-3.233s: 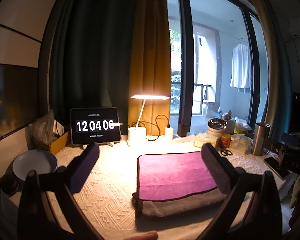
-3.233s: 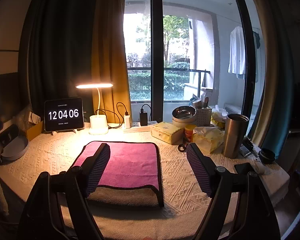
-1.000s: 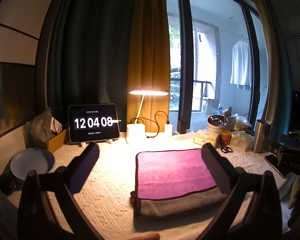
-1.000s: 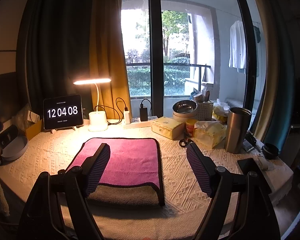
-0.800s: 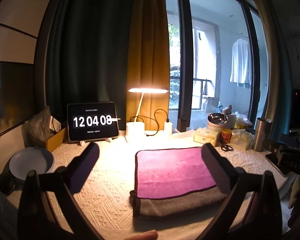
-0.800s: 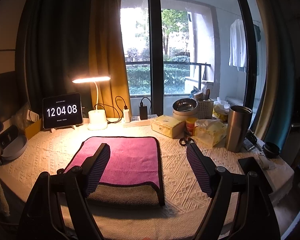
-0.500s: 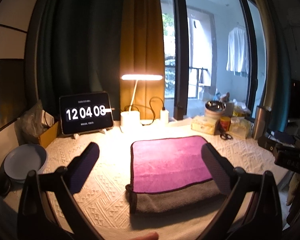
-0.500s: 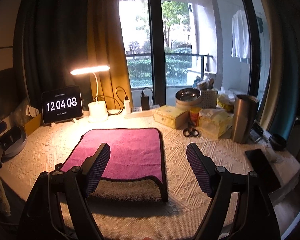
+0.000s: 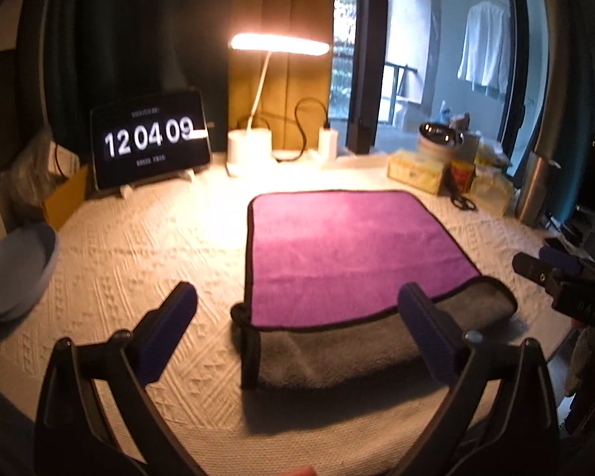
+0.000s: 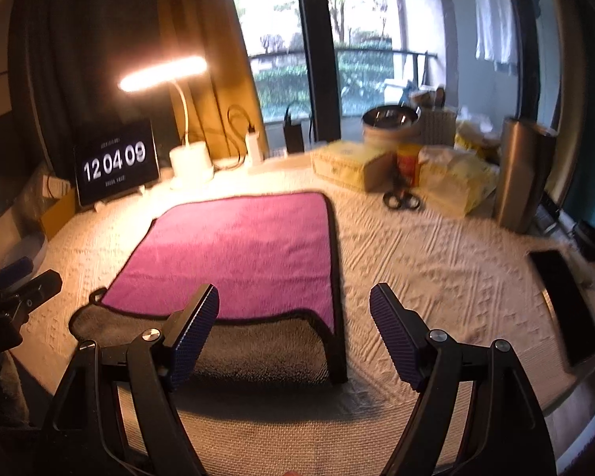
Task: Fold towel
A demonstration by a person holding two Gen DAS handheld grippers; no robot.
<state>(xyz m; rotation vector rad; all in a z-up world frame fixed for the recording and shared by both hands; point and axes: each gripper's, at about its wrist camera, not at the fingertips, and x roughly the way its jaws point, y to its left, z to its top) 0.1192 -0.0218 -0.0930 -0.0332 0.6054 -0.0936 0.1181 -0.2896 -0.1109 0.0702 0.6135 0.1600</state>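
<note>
Hovering tools (image 9: pixel 297 317) (image 10: pixel 293 317) spread, towel (image 9: pixel 349 254) edge between

Both wrist views low, near, forward over shared towel (image 9: pixel 349 254)

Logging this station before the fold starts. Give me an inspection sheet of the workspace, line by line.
Surface: table under a white textured cloth.
Job's things: towel, purple face up, grey underside showing along the near edge; it lies flat.
Clutter: clock tablet, lit desk lamp, plate, scissors, tissue box, steel tumbler, phone.
Grippers: left gripper open, empty, above the towel's near edge; right gripper open, empty, above the near right corner.
Cables: black lamp cable at the back.
Surroundings: curtains, glass door, hanging white shirt.
</note>
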